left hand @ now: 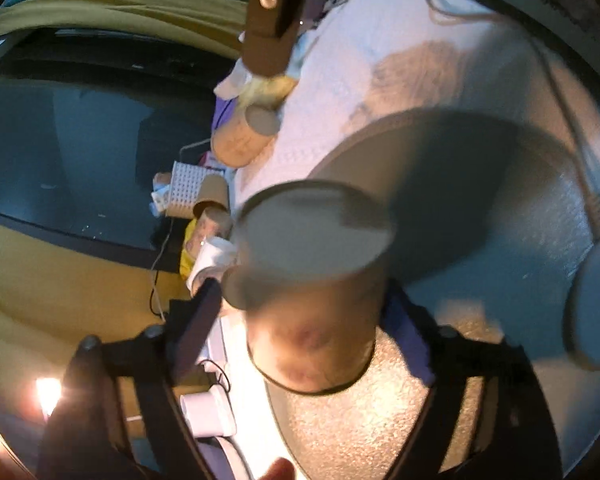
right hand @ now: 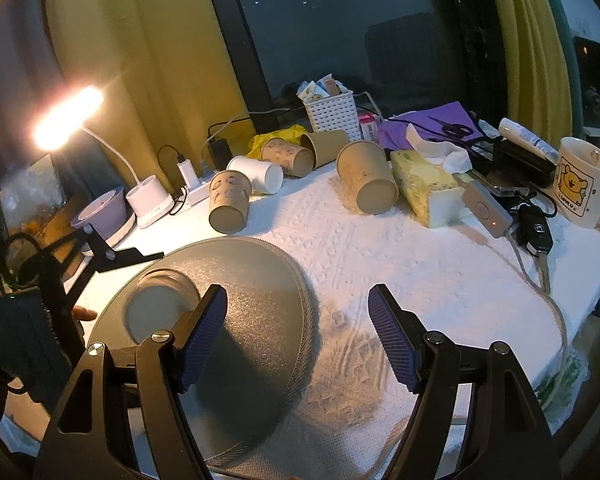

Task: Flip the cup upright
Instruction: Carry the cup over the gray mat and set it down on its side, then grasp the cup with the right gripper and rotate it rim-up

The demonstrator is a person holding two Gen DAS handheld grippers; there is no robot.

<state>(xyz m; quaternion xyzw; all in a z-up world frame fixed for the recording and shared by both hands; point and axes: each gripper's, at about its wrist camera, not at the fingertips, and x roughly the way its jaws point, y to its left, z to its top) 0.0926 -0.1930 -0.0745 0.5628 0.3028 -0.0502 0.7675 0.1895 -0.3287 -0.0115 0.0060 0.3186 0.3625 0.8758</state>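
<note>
My left gripper (left hand: 304, 308) is shut on a brown paper cup (left hand: 312, 280) and holds it over the round grey mat (left hand: 480, 280), base toward the camera; the view is rolled and blurred. In the right wrist view the same cup (right hand: 160, 300) shows above the mat (right hand: 260, 280), with the left gripper's frame at far left. My right gripper (right hand: 298, 336) is open and empty, above the mat's right edge. Several other paper cups lie on their sides behind: one brown (right hand: 228, 200), one white (right hand: 256, 174), another brown (right hand: 366, 178).
A white cloth (right hand: 400, 248) covers the table. A lit desk lamp (right hand: 68, 118) stands at the left. A tissue box (right hand: 424, 184), white basket (right hand: 332, 112), mug (right hand: 584, 180), car key (right hand: 536, 236) and cable (right hand: 540, 280) lie at the back and right.
</note>
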